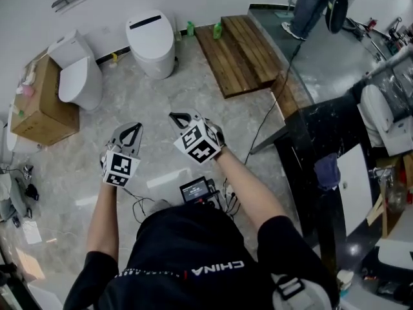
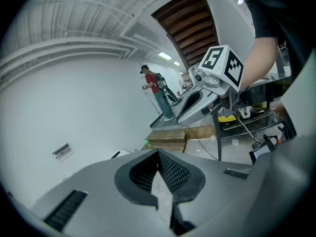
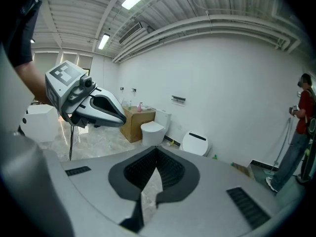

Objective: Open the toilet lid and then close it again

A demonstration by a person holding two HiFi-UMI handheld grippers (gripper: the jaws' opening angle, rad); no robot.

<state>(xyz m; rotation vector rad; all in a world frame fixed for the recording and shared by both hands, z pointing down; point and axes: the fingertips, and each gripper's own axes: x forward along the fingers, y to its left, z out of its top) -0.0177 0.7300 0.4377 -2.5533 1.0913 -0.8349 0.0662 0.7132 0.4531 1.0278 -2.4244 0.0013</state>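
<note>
Pale marble floor (image 1: 213, 141) ahead; left tongs (image 1: 135, 127) and right tongs (image 1: 175, 117) pinched shut, empty, well short of the rounded white toilet (image 1: 153, 47). Best close in, then hook its lid (image 1: 148, 30) by the front lip.

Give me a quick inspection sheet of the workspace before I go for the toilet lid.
Surface: pale marble-look floor, bare between the claws and the toilets.
Job's things: toilet with black strip and toilet by the box, both against the wall, both lids down.
Clutter: cardboard box, wooden platform, green bottles.
Grippers: left claw and right claw both shut and empty, well short of the toilets.
Cables: black cable runs over the floor beside the platform.
Surroundings: black table at right; standing person beyond the platform.
</note>
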